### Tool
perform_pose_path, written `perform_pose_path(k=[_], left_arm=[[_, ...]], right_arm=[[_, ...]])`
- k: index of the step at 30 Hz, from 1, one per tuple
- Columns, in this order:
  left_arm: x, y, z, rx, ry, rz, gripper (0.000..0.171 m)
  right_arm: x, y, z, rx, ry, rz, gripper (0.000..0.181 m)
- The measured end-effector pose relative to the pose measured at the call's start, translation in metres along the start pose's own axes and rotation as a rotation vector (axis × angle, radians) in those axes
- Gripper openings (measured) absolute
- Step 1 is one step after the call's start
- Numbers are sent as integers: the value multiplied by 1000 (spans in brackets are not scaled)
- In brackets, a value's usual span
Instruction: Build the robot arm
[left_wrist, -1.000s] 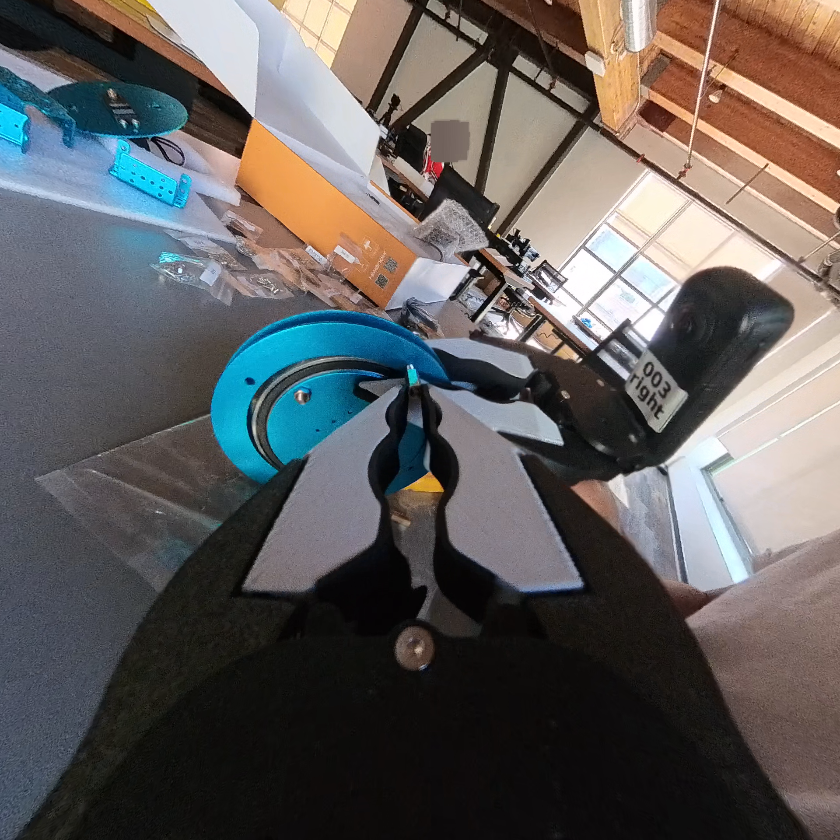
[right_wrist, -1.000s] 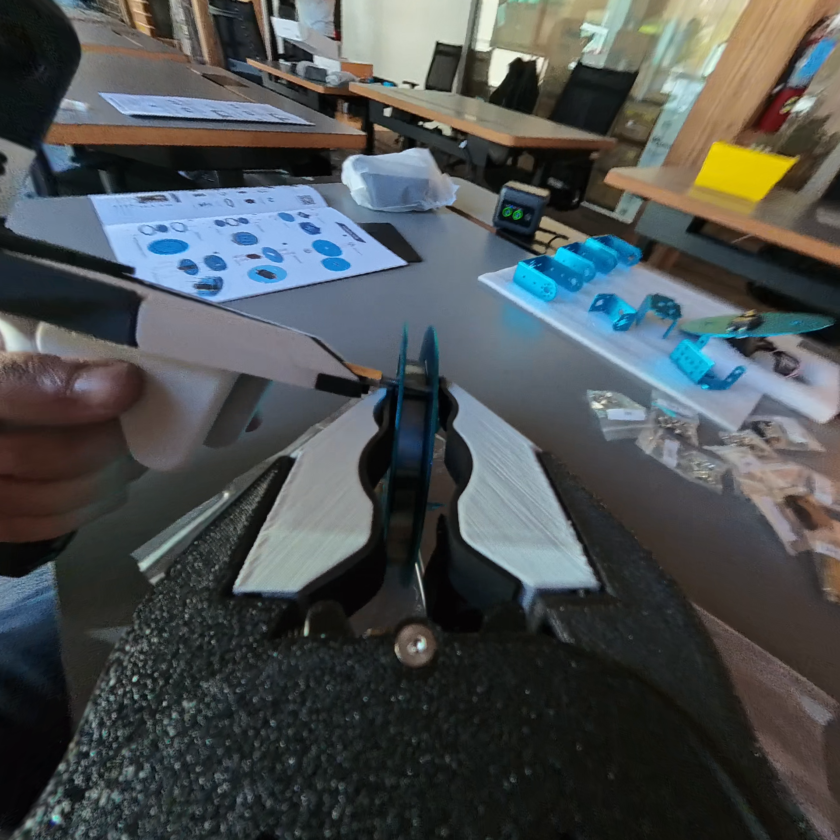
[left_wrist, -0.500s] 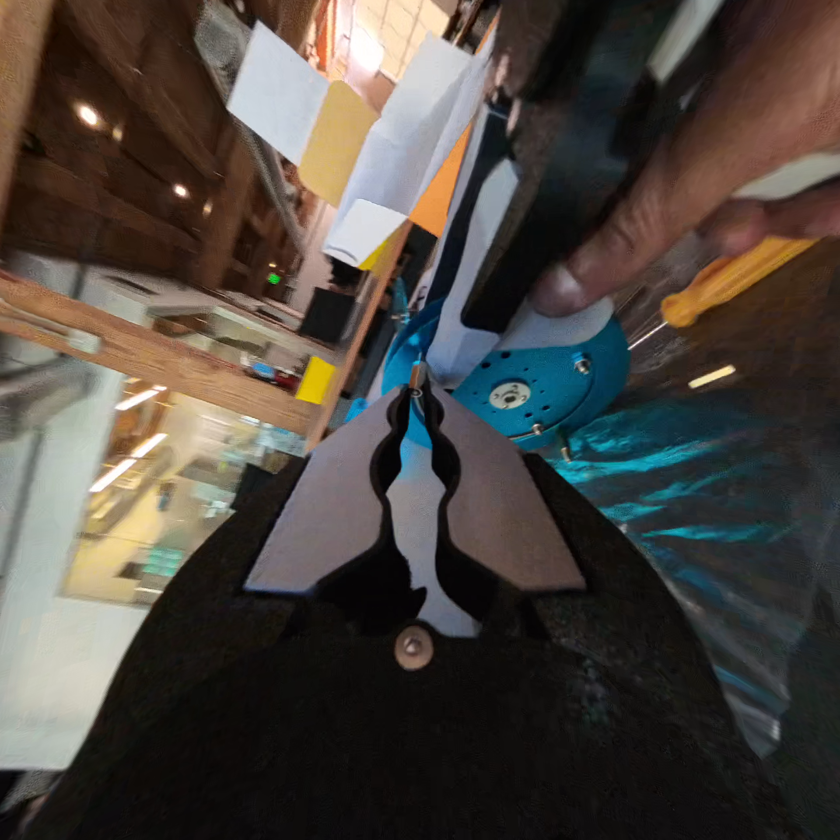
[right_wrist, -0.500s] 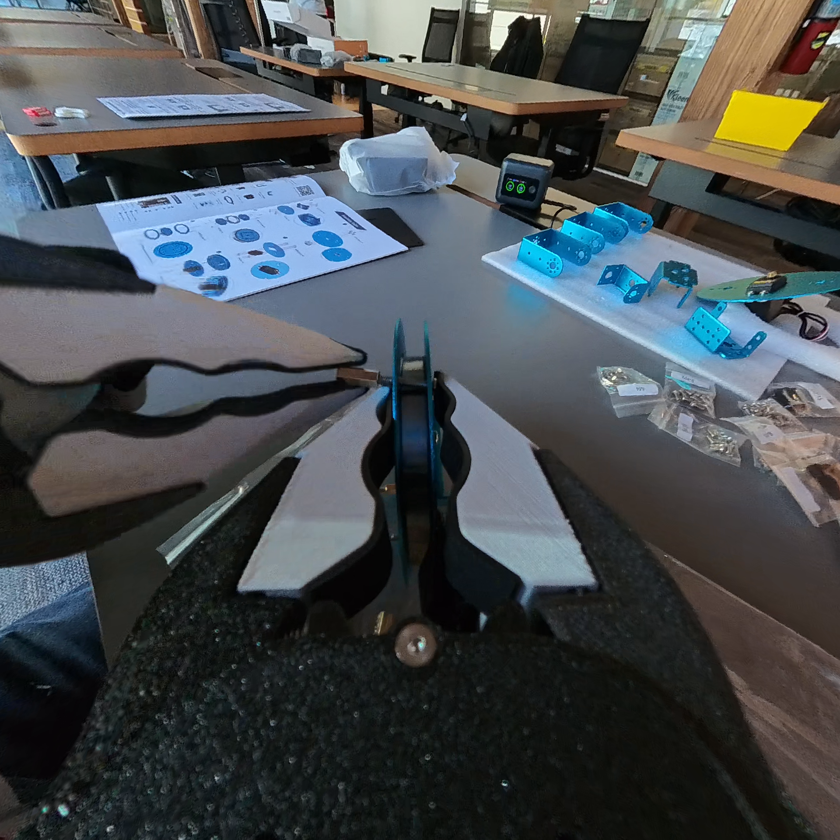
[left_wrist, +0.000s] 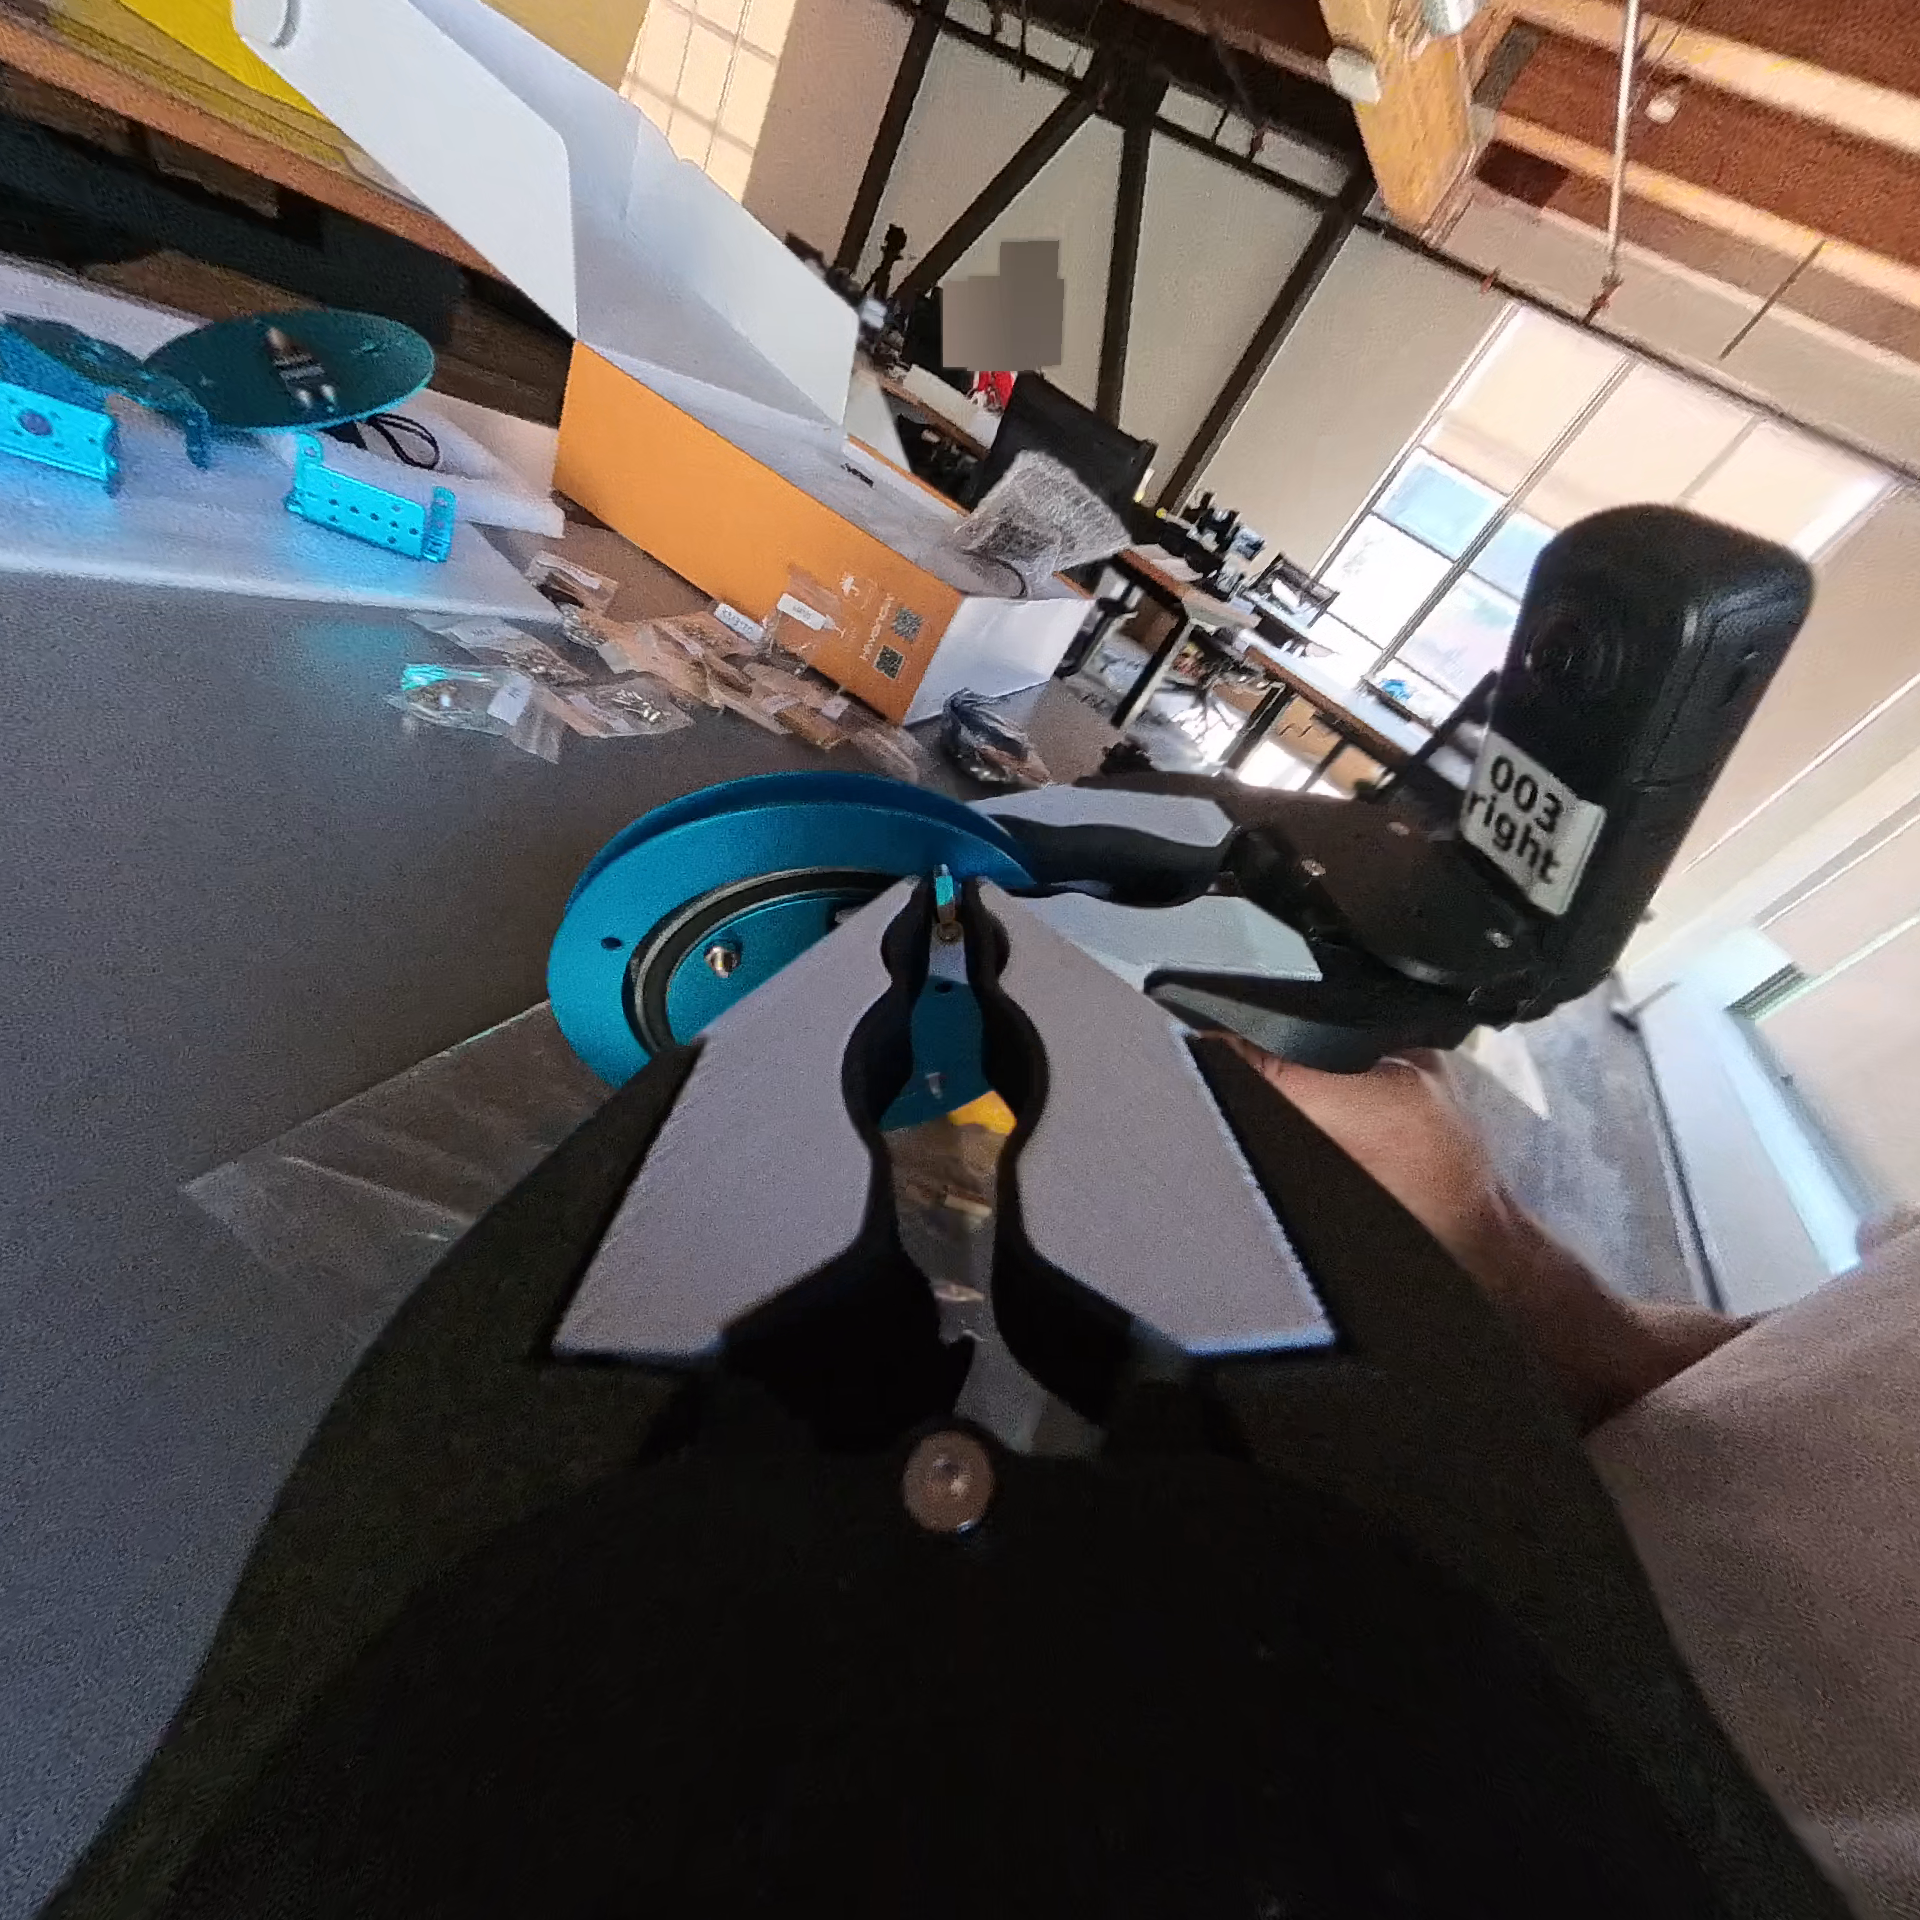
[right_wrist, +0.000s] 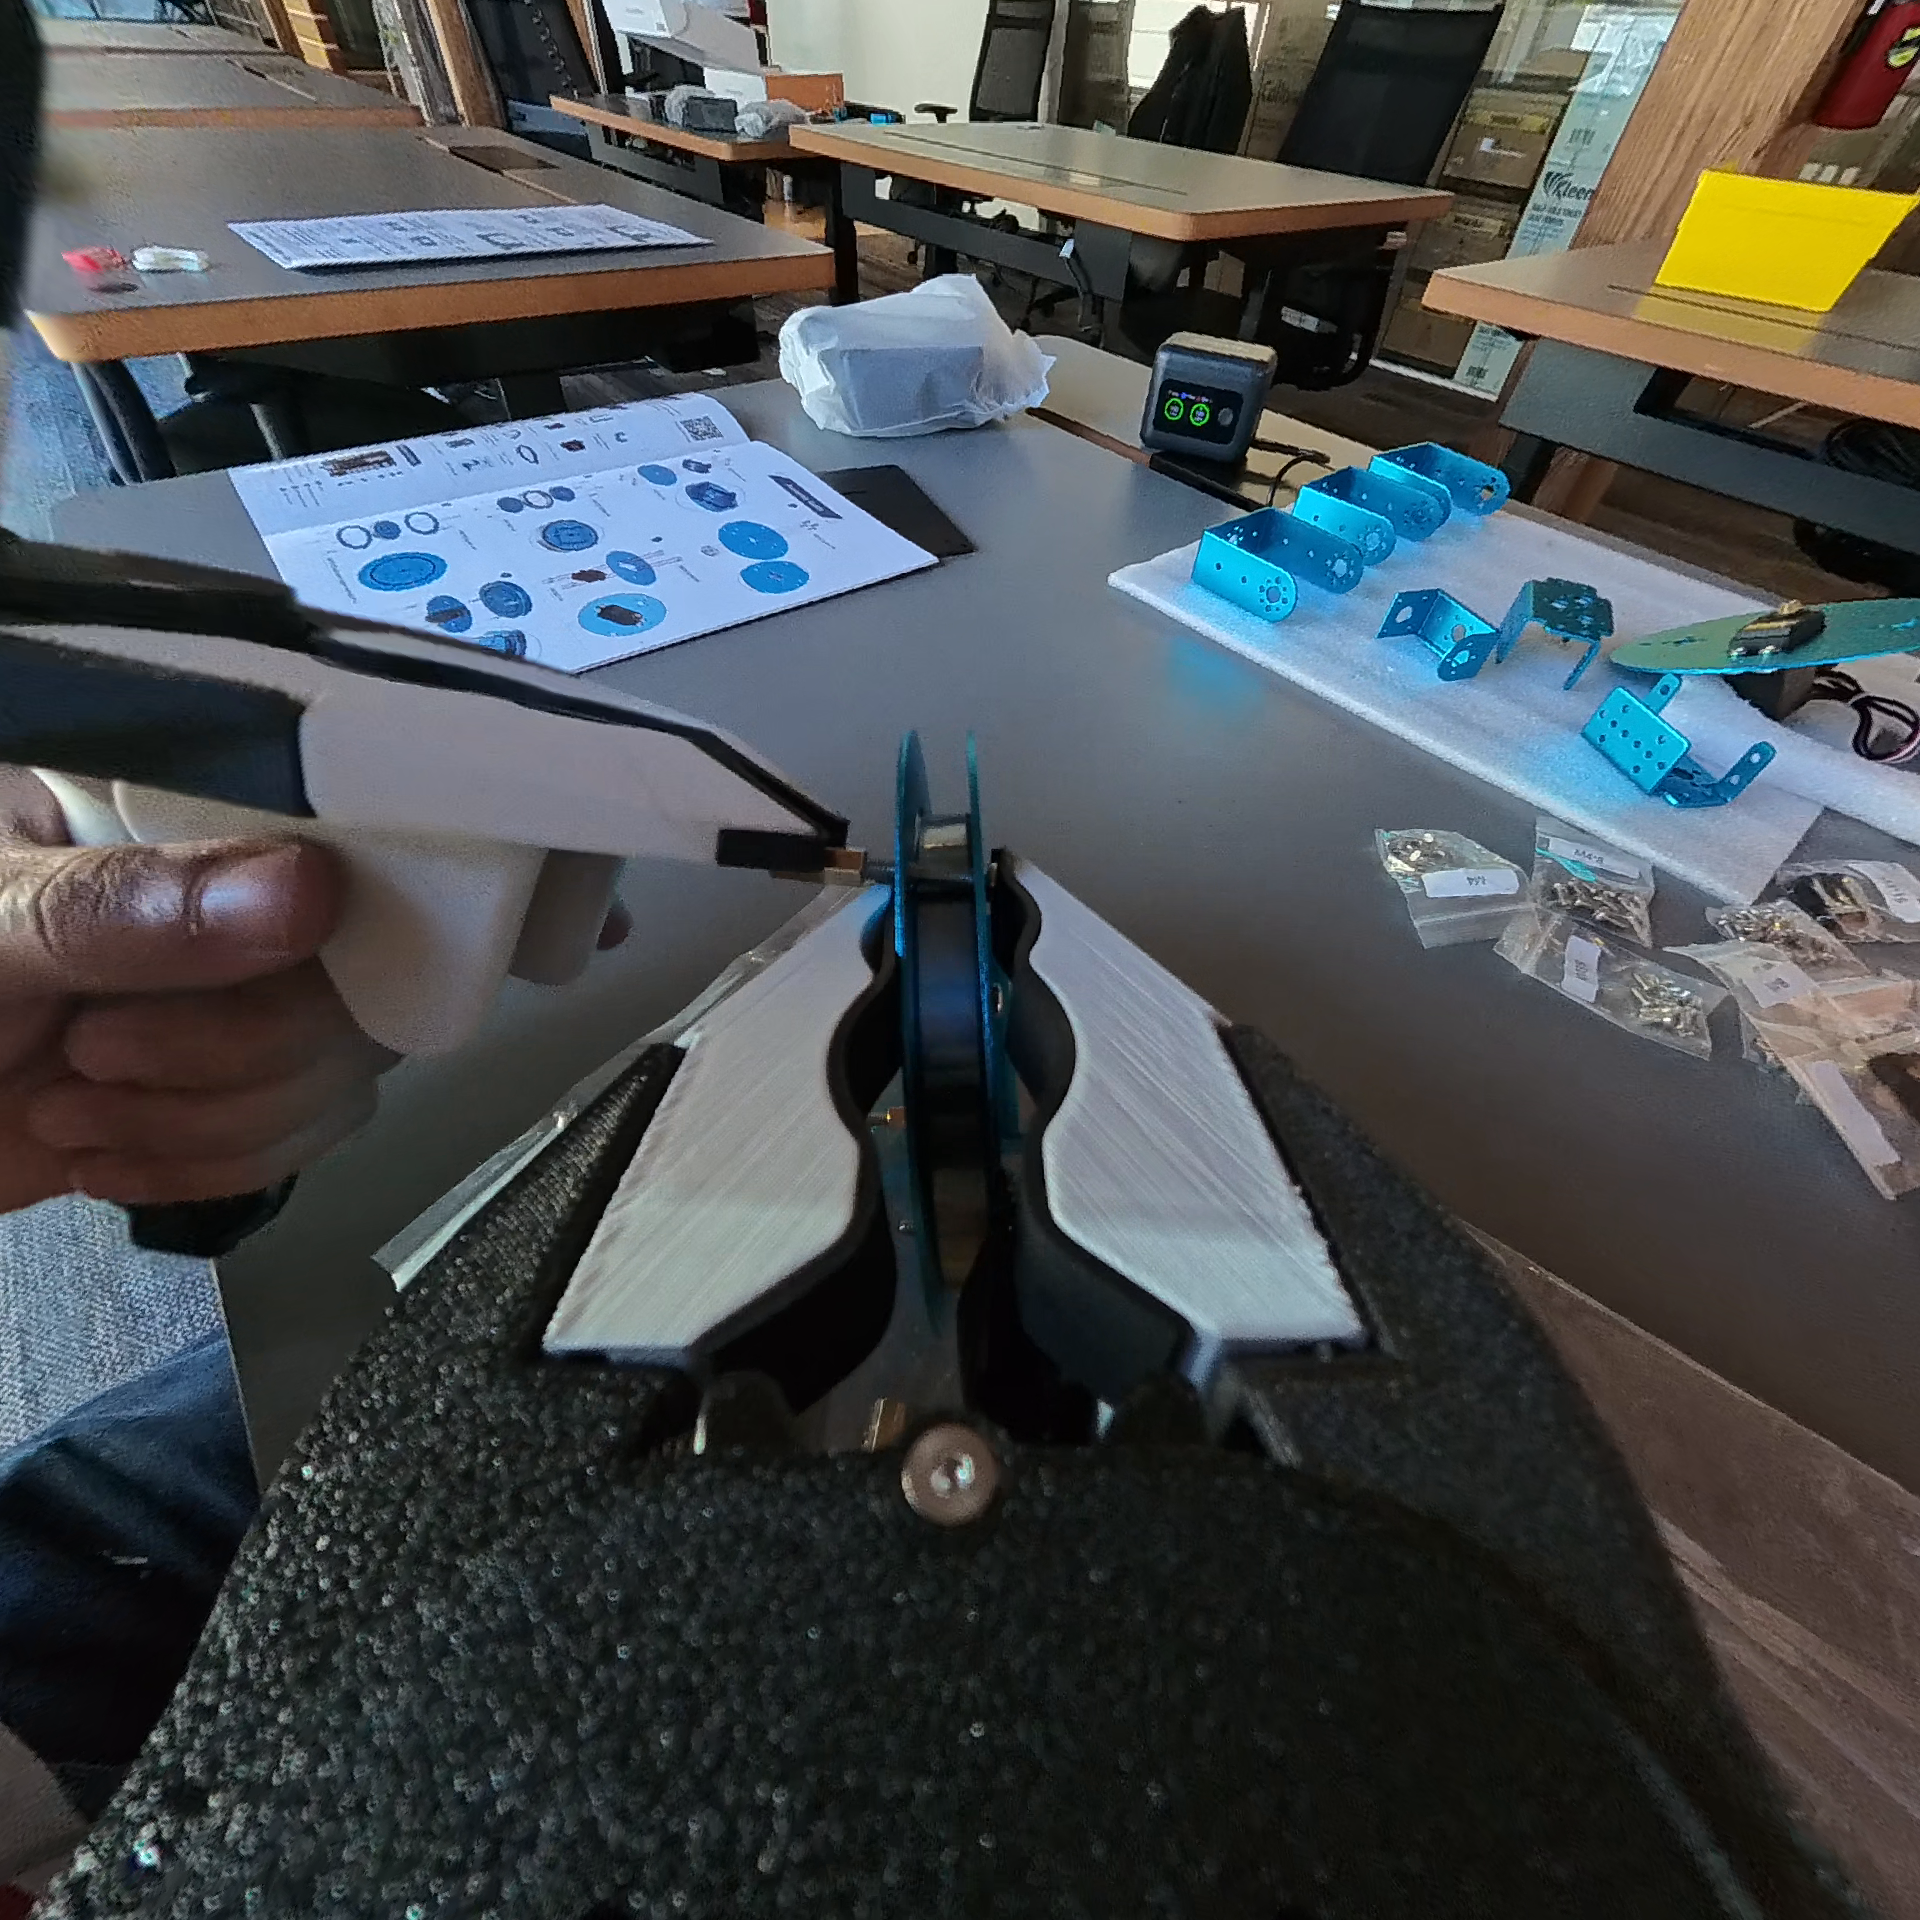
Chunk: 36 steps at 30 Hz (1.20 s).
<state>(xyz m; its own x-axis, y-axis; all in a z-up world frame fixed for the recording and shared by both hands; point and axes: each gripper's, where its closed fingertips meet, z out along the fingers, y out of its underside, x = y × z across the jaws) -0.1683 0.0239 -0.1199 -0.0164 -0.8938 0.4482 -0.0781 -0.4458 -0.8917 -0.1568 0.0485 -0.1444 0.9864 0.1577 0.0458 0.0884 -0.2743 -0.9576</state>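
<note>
btwn right hand-held gripper (right_wrist: 940, 873) jaws: blue wheel (right_wrist: 940, 997), clamped | left hand-held gripper (left_wrist: 948, 902) pinching standoff (left_wrist: 945, 896)

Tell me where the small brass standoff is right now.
The brass standoff is pinched at the left gripper tips, left of centre in the right wrist view, its end against the blue wheel clamped in the right gripper.

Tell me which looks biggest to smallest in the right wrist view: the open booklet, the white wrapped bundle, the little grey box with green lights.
1. open booklet
2. white wrapped bundle
3. grey box with green lights

The bundle and box sit farther away, so real sizes may differ.
</note>
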Motion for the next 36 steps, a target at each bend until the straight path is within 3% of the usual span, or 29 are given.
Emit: perform_pose_path(k=[4, 6, 9, 11, 12, 14, 18, 19, 21, 26, 29, 31, 36], left_arm=[[-3, 0, 2, -46, -118, 196, 9], [-3, 5, 2, -67, -111, 166, 15], [-1, 7, 2, -62, -44, 52, 5], [-2, 7, 2, -45, -56, 82, 4], [-3, 7, 2, -44, -93, 189, 4], [-5, 8, 3, -78, -213, 560, 4], [-6, 7, 2, -152, -476, 1604, 4], [-6, 7, 2, -153, -472, 1671, 4], [-7, 7, 2, -148, -399, 1461, 5], [-10, 8, -4, -71, -218, 559, 10], [-9, 8, -6, -2, -76, 143, 10], [-8, 8, -5, 31, -37, 26, 8], [-5, 6, -4, 75, -25, -70, 0]], right_arm=[[1, 0, 1, -5, 0, 6, 14], [0, 0, 1, -5, 0, 4, 14], [0, 0, 1, -4, -2, 6, 14], [0, 0, 1, -7, 0, 8, 14], [0, 0, 2, -9, -4, 11, 14], [1, 0, 2, -11, -7, 14, 14], [0, 1, 1, -16, -15, 15, 14], [1, 1, 1, -15, -13, 16, 14], [1, 1, 1, -14, -17, 21, 14], [3, 1, 1, -10, -18, 42, 14], [2, 1, 1, -13, -19, 39, 14], [3, 1, 1, -13, -22, 42, 14], [4, 0, 2, -14, -24, 52, 14]])
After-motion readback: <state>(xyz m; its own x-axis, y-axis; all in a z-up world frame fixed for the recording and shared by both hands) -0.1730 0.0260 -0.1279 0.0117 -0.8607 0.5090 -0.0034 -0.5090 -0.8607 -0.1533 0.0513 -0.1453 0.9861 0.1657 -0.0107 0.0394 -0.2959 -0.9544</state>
